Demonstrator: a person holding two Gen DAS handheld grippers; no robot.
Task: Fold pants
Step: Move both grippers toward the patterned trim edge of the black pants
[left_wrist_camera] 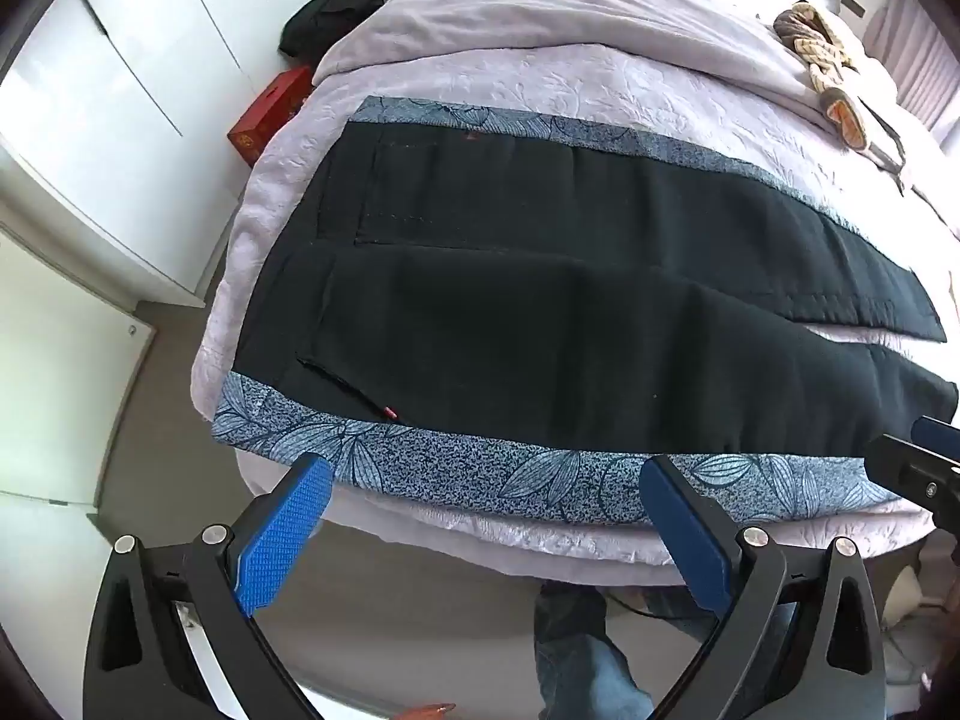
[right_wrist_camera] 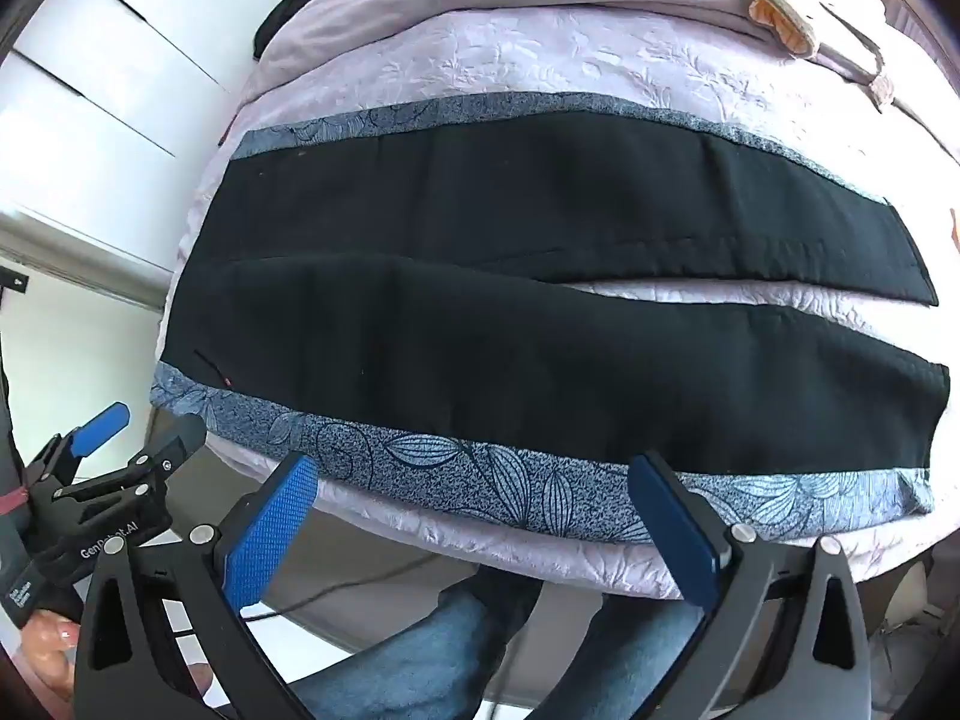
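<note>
Black pants (left_wrist_camera: 540,300) lie flat on a blue leaf-print cloth (left_wrist_camera: 480,480), spread along the bed's near edge — waistband toward the bed's left edge, legs running to the right. The two legs split apart toward the hems, with lilac bedspread (left_wrist_camera: 540,84) showing in the gap between them. Nothing folded yet, by the look of it.

Left gripper (left_wrist_camera: 480,498) hovers just off the near edge, jaws wide apart, holding nothing; its blue pads sit over the cloth's near border, not on the pants. Right gripper (right_wrist_camera: 474,498) is the same — jaws spread, empty, just short of the near leg, further toward the hems.

Risks from here:
- Pants edge lies right on the print cloth, so a low pinch could catch cloth and pants together and drag the whole layer.
- Legs are splayed; lifting the near leg over the far one without matching the hems would probably give a skewed fold.
- Fabric looks limp, and a grab at only the two points may let the middle sag and bunch.
- Near edge of the bed is close — pulling toward the person could slide the pants off.

Farther off: slippers (left_wrist_camera: 834,72) near the bed's far right corner, a red box (left_wrist_camera: 270,114) on the floor by the left edge, white wardrobe (left_wrist_camera: 120,90) beyond.
</note>
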